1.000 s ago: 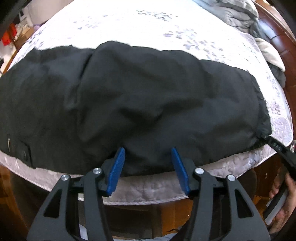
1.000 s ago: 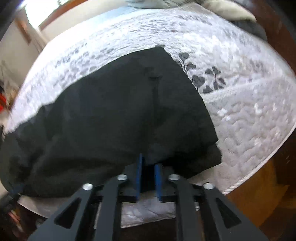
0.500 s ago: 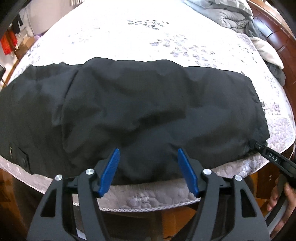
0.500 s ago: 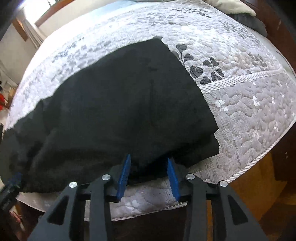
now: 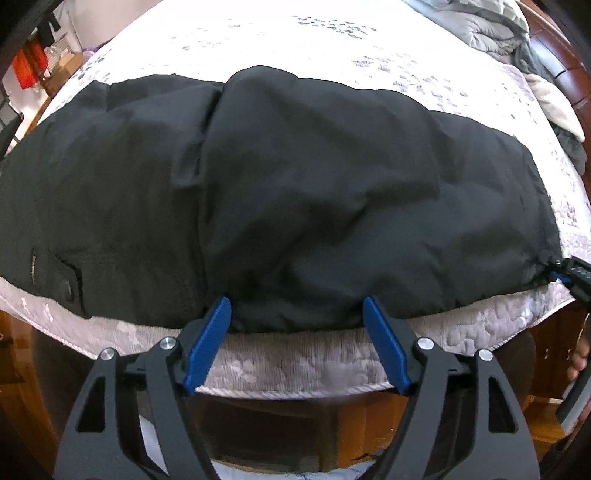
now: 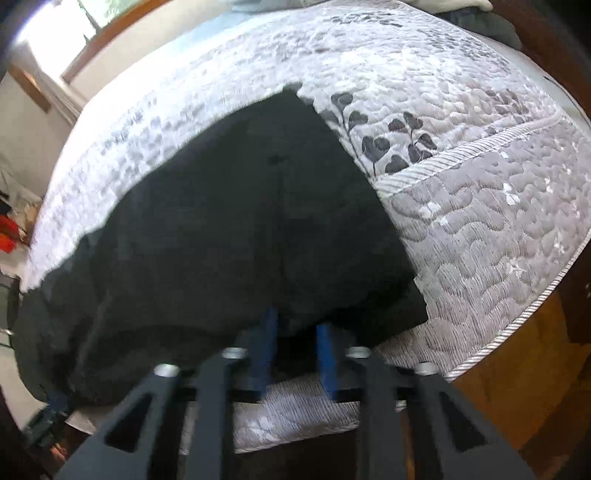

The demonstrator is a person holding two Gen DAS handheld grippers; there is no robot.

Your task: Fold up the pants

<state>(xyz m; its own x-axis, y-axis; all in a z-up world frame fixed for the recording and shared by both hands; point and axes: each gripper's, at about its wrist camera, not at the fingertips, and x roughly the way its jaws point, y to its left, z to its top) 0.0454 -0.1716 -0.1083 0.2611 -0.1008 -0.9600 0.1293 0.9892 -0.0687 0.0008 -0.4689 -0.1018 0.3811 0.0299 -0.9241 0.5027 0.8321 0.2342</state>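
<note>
Black pants (image 5: pixel 295 192) lie folded across the near edge of a quilted grey bed (image 5: pixel 295 354). A buttoned pocket (image 5: pixel 68 286) shows at the lower left. My left gripper (image 5: pixel 297 314) is open, its blue fingers on either side of the pants' near edge, holding nothing. In the right wrist view the pants (image 6: pixel 229 229) fill the middle. My right gripper (image 6: pixel 295 325) stands at their near right edge with a narrow gap between the blue fingers; the fabric edge lies at the tips, and the view is blurred. It also shows in the left wrist view (image 5: pixel 565 273) at the pants' right corner.
The wooden bed frame (image 5: pixel 332 417) runs below the mattress edge. Grey bedding and clothes (image 5: pixel 517 33) are piled at the far right by a wooden headboard (image 5: pixel 569 66). A leaf pattern (image 6: pixel 391 136) marks the quilt right of the pants.
The left gripper has let go of the pants and opened wide, staying at the near edge. The right gripper opened half a second ago and has now narrowed again at the right edge.
</note>
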